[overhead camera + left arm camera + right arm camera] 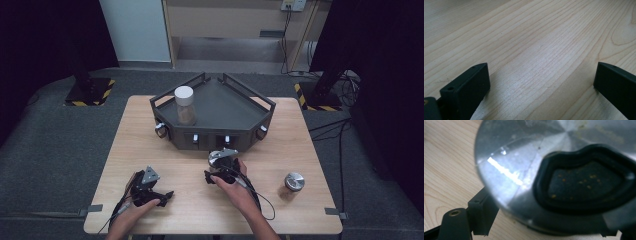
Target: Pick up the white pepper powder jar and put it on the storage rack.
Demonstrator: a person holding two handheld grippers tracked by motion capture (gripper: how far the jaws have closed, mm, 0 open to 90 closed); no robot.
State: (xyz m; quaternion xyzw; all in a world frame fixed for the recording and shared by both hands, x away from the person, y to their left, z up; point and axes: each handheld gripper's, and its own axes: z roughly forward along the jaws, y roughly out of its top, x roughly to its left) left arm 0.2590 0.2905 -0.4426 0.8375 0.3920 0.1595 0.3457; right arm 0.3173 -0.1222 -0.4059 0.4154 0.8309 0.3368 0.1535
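Right claw (220,167) at desk (150,150) centre, just near of the grey tray (220,107), jaws pinching a round metal lid (524,157) with a black rubber insert, lid edge against the left jaw. Left claw (162,196) resting near left on bare wood, jaws spread wide, nothing between.

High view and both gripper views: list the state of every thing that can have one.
Left gripper: open, nothing between its jaws.
Right gripper: closed around the silver lid.
Silver lid: gripped at its rim, low over the table.
White-lidded jar: closed, upright in the tray.
Metal-lidded jar: closed, upright on the table.
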